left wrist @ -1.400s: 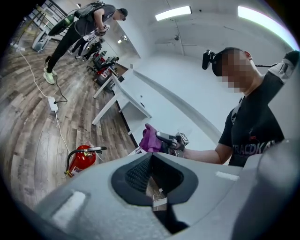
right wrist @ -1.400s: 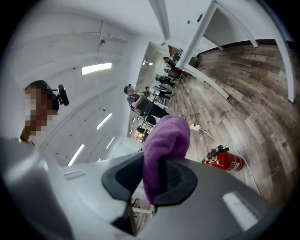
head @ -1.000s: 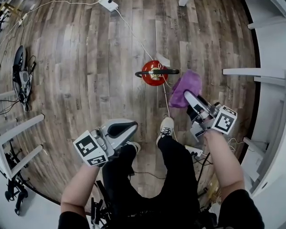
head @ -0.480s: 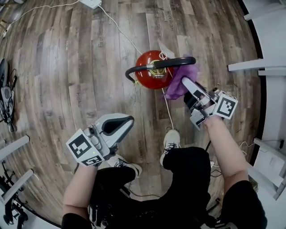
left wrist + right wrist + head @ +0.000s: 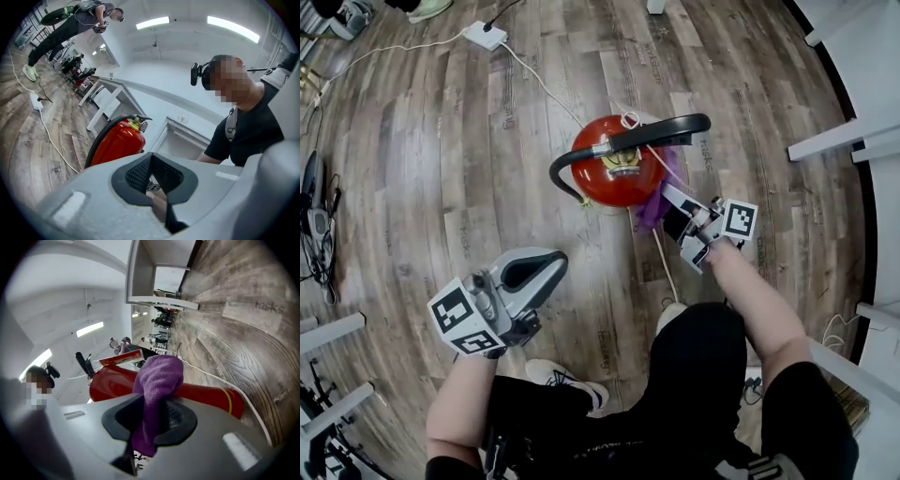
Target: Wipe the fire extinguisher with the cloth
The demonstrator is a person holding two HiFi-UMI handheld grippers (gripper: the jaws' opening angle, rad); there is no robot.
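**Cloth at the cylinder's flank, right hand nearer**

Held in the right gripper [image 5: 673, 208]: a bunched purple terry cloth [image 5: 157, 380], pinched between jaws standing part-way apart, its free end poking out ahead of the pads. Directly ahead of those jaws: the red steel fire extinguisher [image 5: 614, 173], upright on the grey-brown wood-plank floor [image 5: 469, 187], long axis vertical, black rubber hose [image 5: 647, 131] arched over its top. Seen from above, cloth tucked against the cylinder's near right flank, touching or just short of it; cannot tell which. In the right gripper view, red body running crosswise behind the fabric, so this gripper probably rolled onto its side relative to the standing cylinder.

Closed tight on nothing: the left gripper [image 5: 546, 265], well apart from the extinguisher, off to its near left, with the red body lying up and to the left of its jaw line.

Judged step: first contact of cloth with the wall. Next move likely turns on pressing inward toward the cylinder's axis, then sliding along its height or round its curve. Nearer by far: the right hand. Worth watching: a sideways push could tip a free-standing cylinder, and the hose loop could snag the fabric.
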